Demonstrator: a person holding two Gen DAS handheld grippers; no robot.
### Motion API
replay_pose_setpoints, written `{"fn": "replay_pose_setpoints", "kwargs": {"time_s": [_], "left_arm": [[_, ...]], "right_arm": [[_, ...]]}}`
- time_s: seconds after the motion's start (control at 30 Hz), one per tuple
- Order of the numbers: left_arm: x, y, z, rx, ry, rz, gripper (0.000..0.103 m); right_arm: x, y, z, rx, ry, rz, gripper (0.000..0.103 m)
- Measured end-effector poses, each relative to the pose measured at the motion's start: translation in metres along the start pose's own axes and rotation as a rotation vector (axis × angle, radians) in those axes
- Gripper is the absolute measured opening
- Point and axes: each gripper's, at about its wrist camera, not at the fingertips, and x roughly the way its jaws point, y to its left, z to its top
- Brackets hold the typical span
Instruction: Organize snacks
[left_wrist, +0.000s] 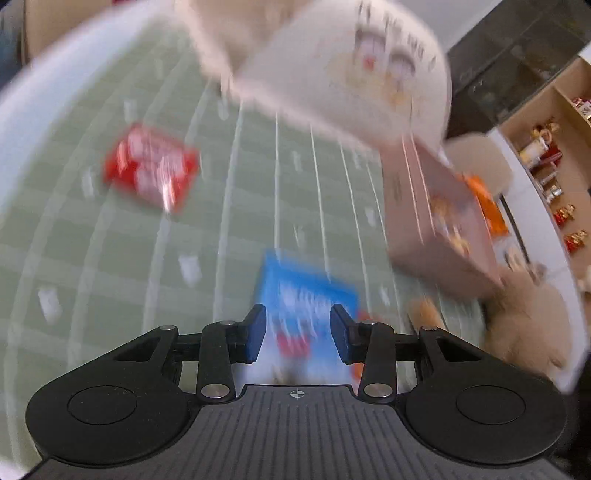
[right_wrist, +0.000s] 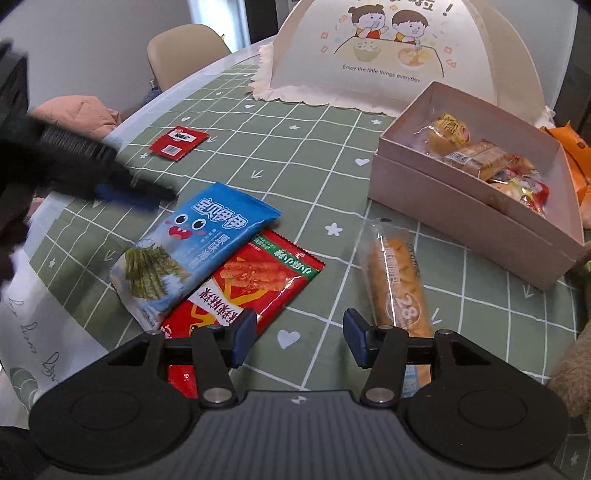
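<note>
Left tongs (left_wrist: 297, 334) apart over blue seaweed packet (left_wrist: 308, 299), lower centre; right tongs (right_wrist: 299, 338) apart, empty; best gripped by packet's edge.

Free room and obstacles on the green checked tablecloth (right_wrist: 314, 155):

- Centre, far half: open cloth between the small red packet (right_wrist: 180, 142) at far left and the pink box (right_wrist: 476, 184) at right.
- Near left: blue seaweed packet (right_wrist: 195, 251) overlapping a red snack packet (right_wrist: 255, 288); the left gripper (right_wrist: 147, 195) hangs just beside the blue packet's far corner.
- Near centre: a bare lane between the red snack packet and the long bread roll (right_wrist: 399, 280).
- Right: the pink box, walls raised, open on top, snacks inside.
- Far: the white food cover (right_wrist: 388, 55) closes off the table behind the box.
</note>
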Motion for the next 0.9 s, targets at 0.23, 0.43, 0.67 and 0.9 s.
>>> {"fn": "replay_pose_setpoints", "kwargs": {"time_s": [0.23,0.43,0.67,0.9], "left_arm": [[0.020,0.070,0.071,-0.133,-0.221,0.251,0.043],[0.049,0.069,0.073,-0.061,-0.154,0.290,0.041],[0.050,0.010,0.019,0.223,-0.058,0.232,0.038],[0.026,-0.007,-0.005,0.157,-0.017,0.050,0.033]], "right_arm": [[-0.002,-0.001,-0.006,0.046,0.028,0.015,0.054],[-0.003,-0.006,-0.012,0.078,0.044,-0.002,0.054],[-0.001,-0.011,-0.013,0.093,0.043,-0.008,0.054],[-0.003,-0.001,-0.009,0.038,0.023,-0.011,0.054]]}}
